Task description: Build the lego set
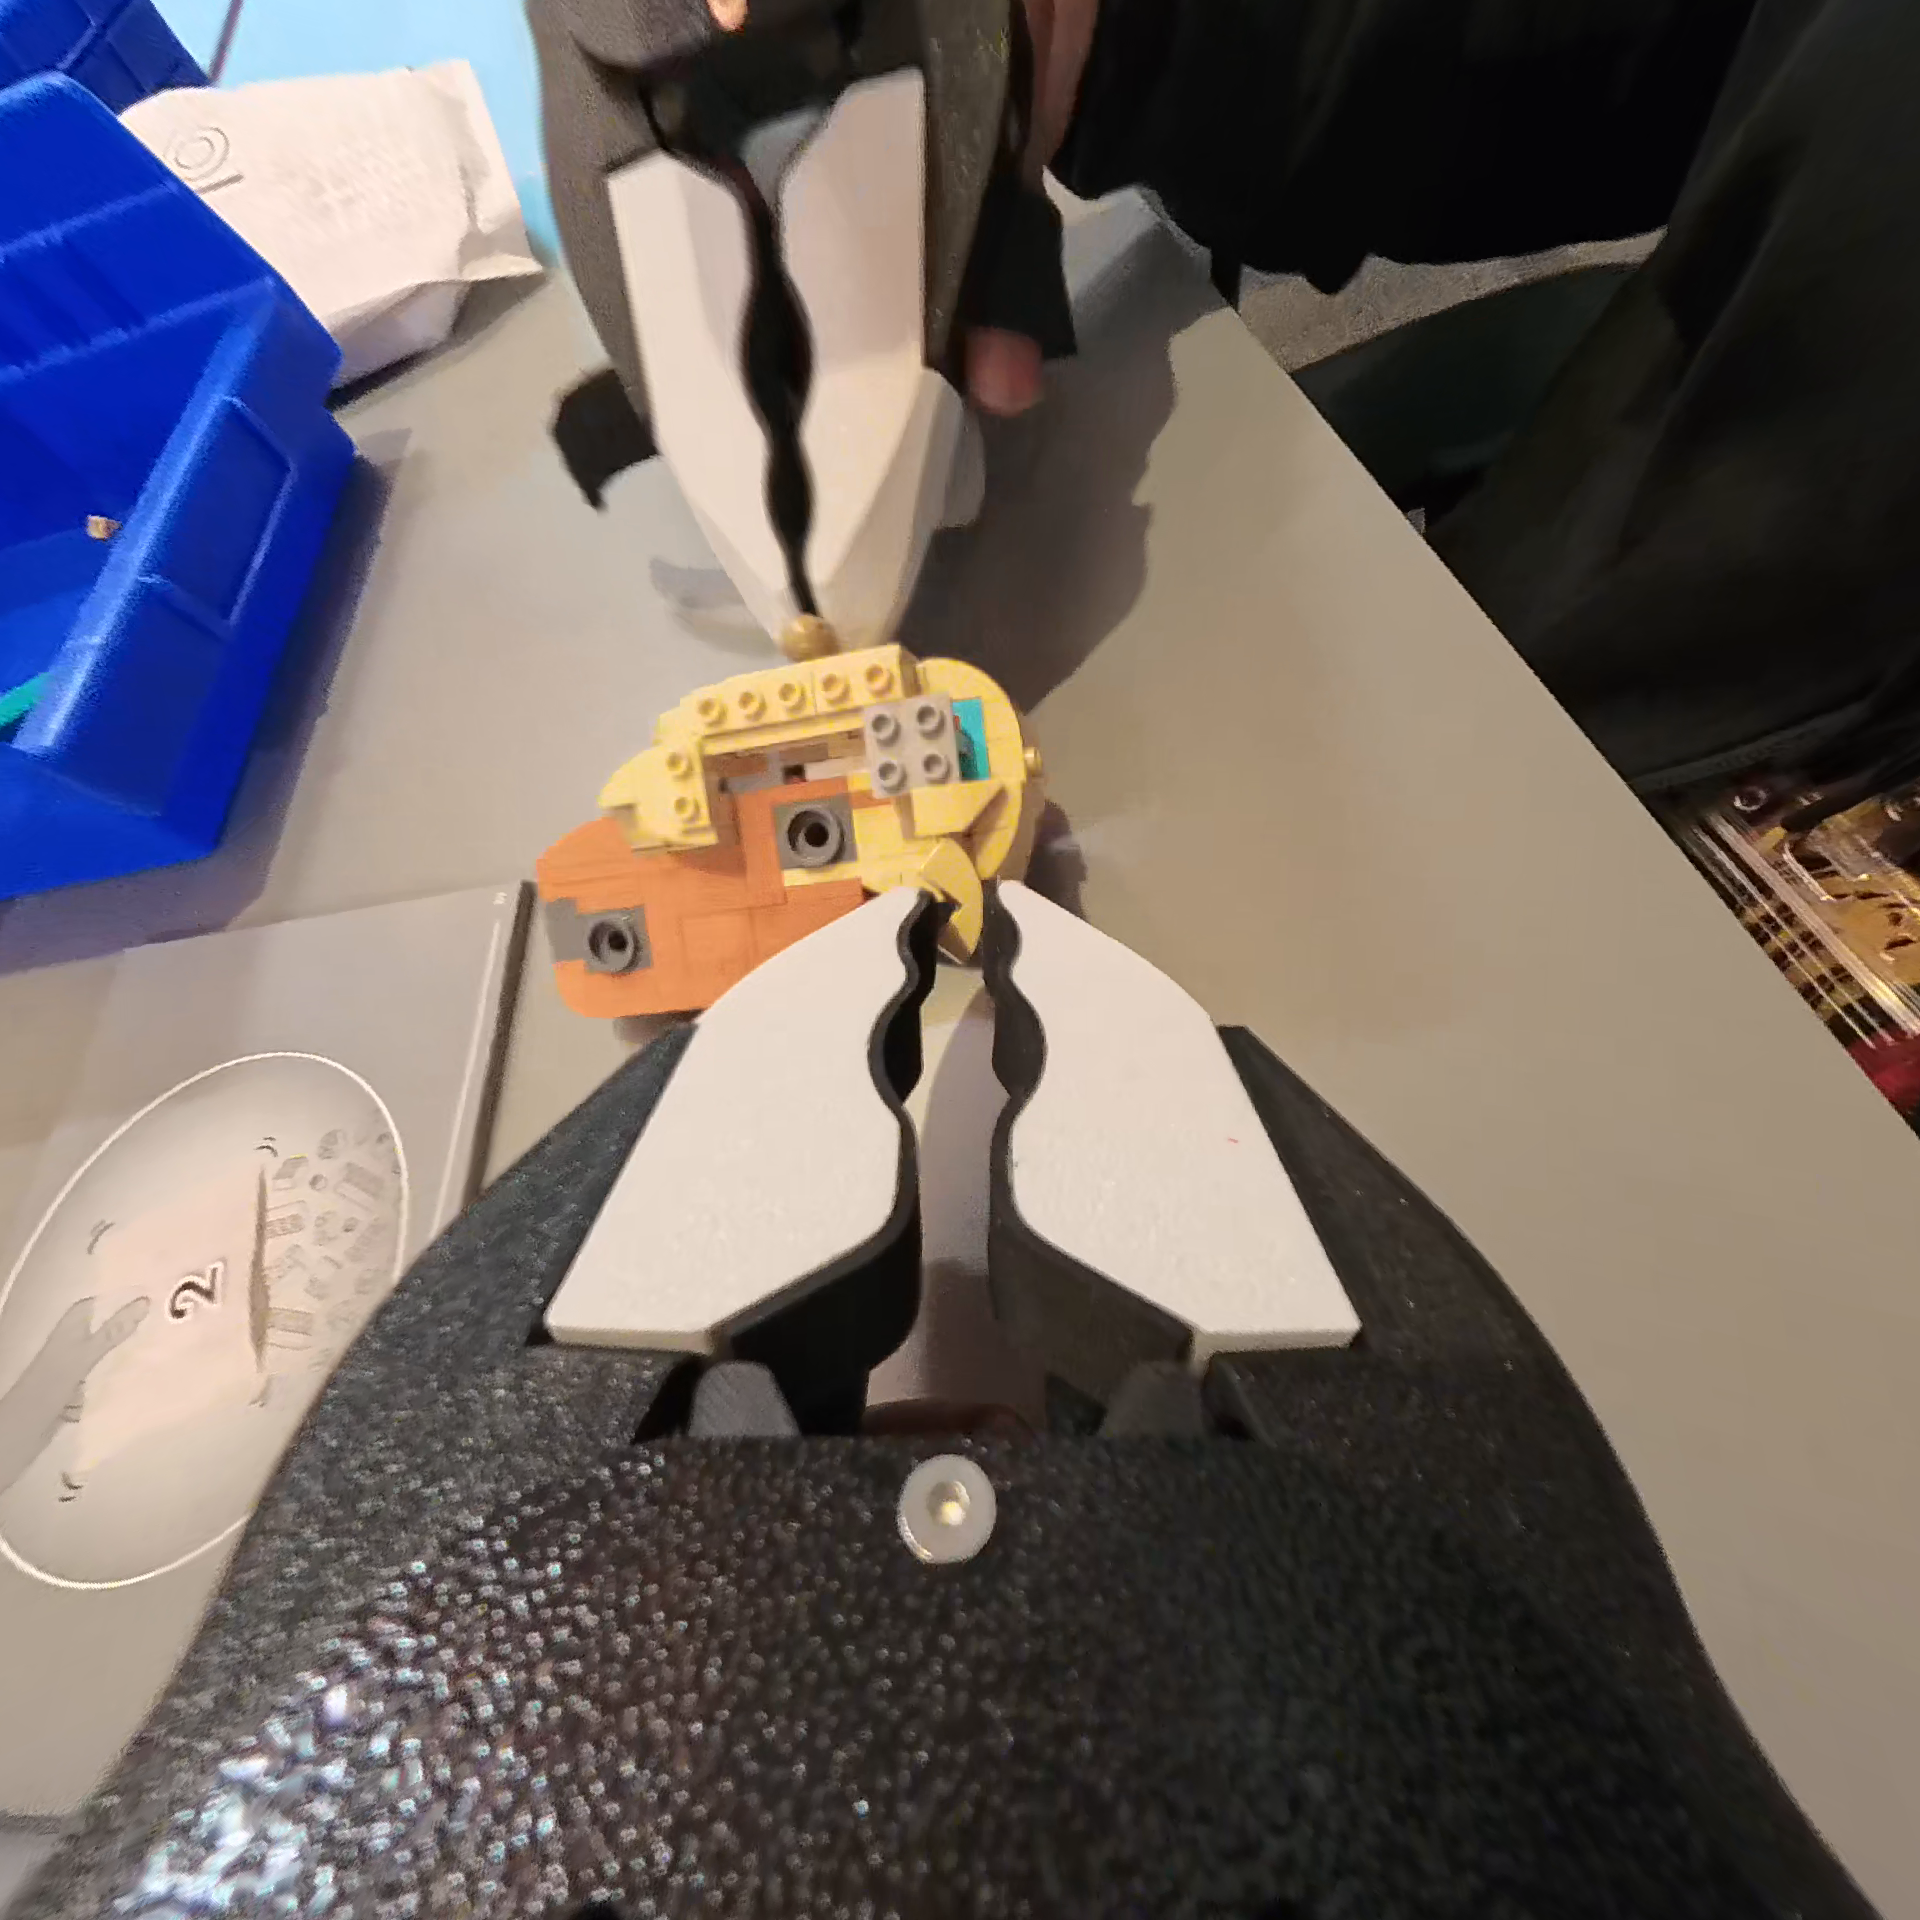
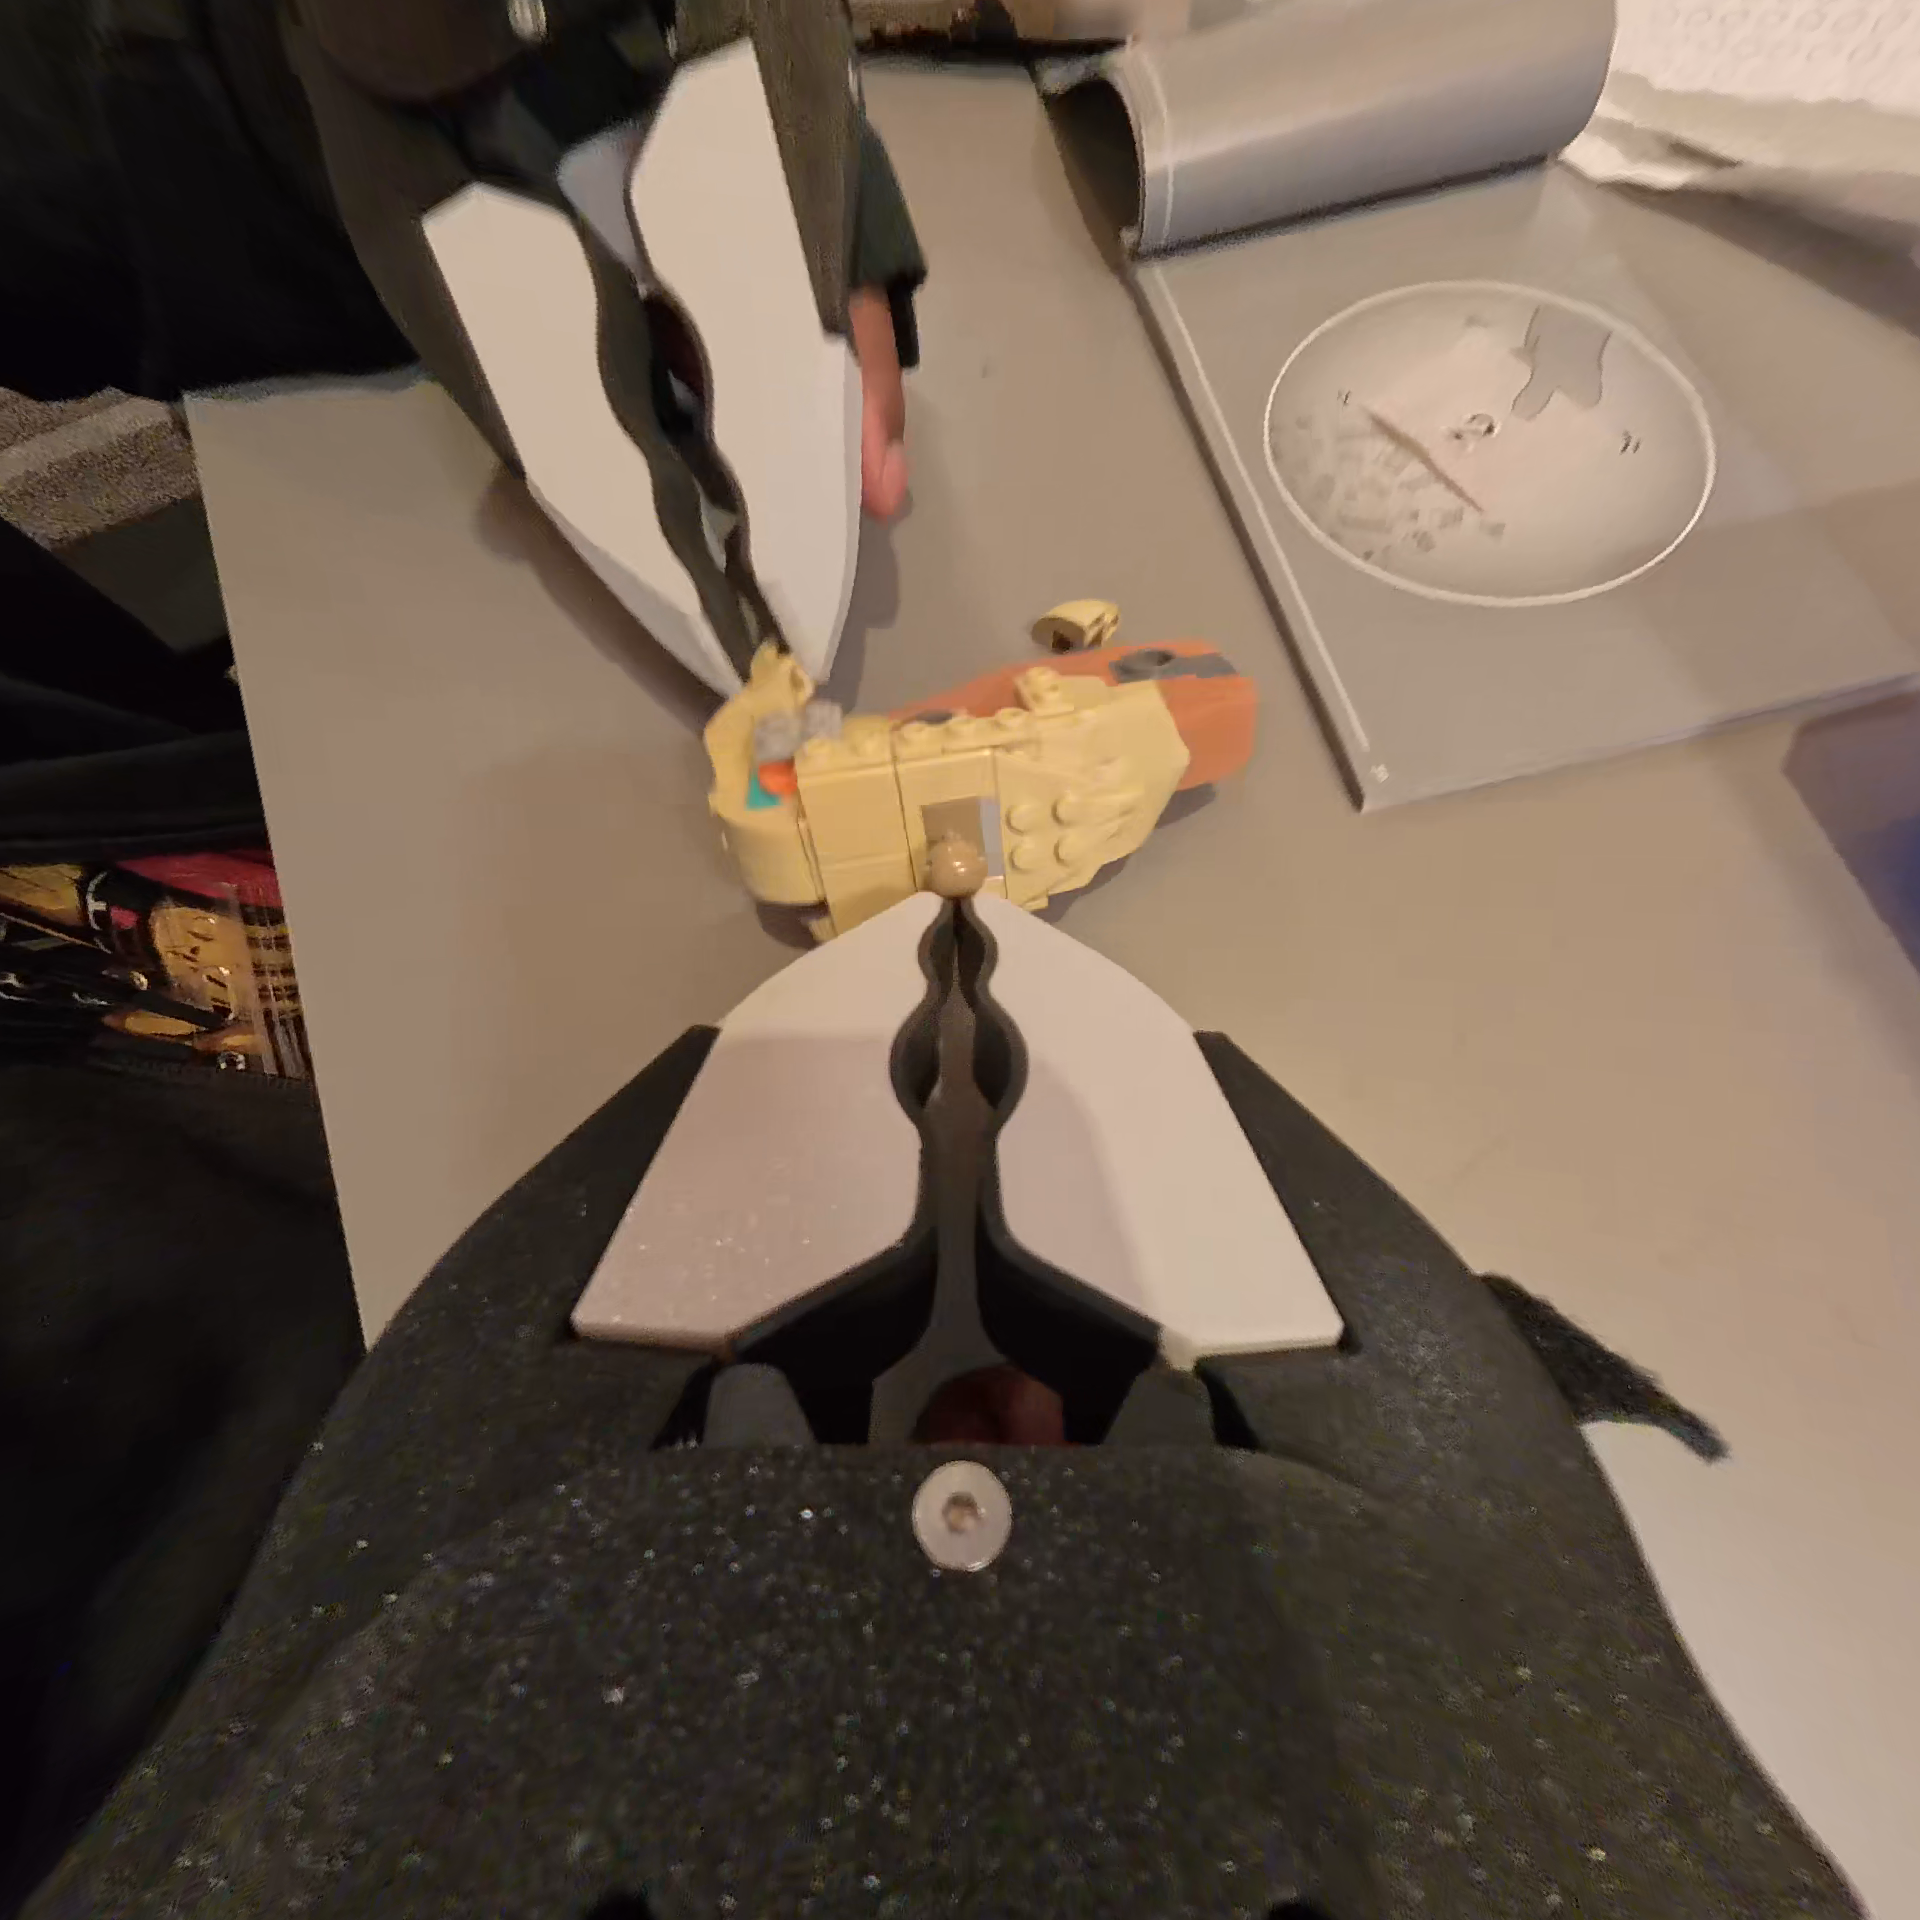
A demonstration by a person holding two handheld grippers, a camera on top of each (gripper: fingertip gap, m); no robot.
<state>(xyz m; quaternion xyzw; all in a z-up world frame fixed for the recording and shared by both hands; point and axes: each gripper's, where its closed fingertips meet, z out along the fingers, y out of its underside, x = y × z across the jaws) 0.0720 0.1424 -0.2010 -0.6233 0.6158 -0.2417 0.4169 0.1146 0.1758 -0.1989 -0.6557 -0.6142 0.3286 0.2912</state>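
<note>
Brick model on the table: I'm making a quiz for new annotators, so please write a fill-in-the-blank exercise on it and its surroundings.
1. The model is tan at one end and ___ at the other.
2. Its square four-stud plate is ___.
3. The bin beside it is ___.
4. The open booklet has a page that shows a large ___.
Missing words: orange; grey; blue; circle.

Closed right tool (image 2: 958, 906) against brick model (image 2: 935, 800)

Left claw (image 1: 961, 914) pinches with a narrow gap; right claw (image 2: 956, 909) is nearly closed, tips meeting.
</note>
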